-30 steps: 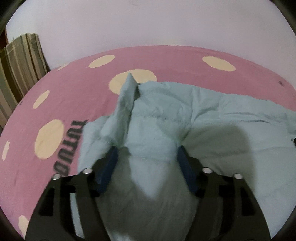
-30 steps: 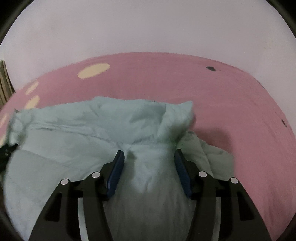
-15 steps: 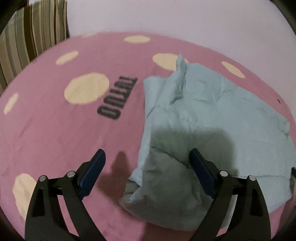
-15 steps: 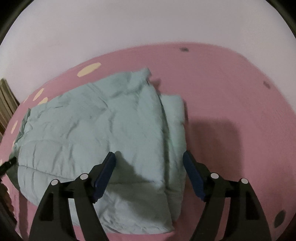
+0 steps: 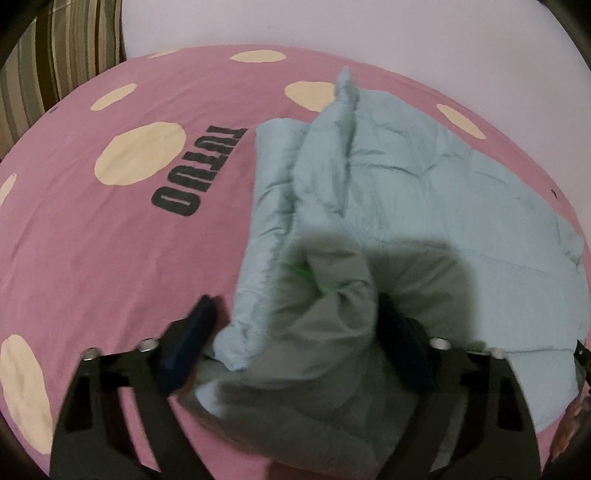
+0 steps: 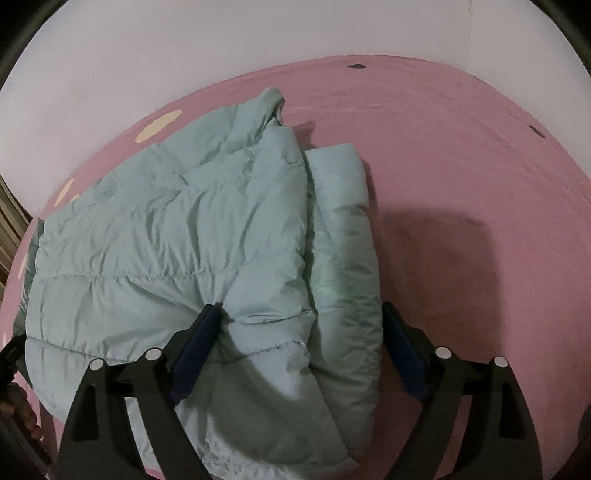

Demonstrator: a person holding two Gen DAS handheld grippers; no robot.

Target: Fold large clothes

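From the left wrist view, the pale mint-green quilted puffer jacket lies folded on the pink bed sheet with cream dots and dark lettering, toward the right of the bed. Its near corner bulges up between the fingers of the left claw, which stands spread wide; the right finger touches the padding, while the left finger sits just beside the fabric edge over bare sheet. The claw points forward and slightly down over the corner. A striped brown-and-olive cushion sits at the far left by the white wall.

From the right wrist view, the same jacket spreads to the left, its rolled right edge running toward the camera. The right claw is also spread, straddling that near edge: the left finger presses into the quilting, the right finger rests just beside the roll above the pink sheet.
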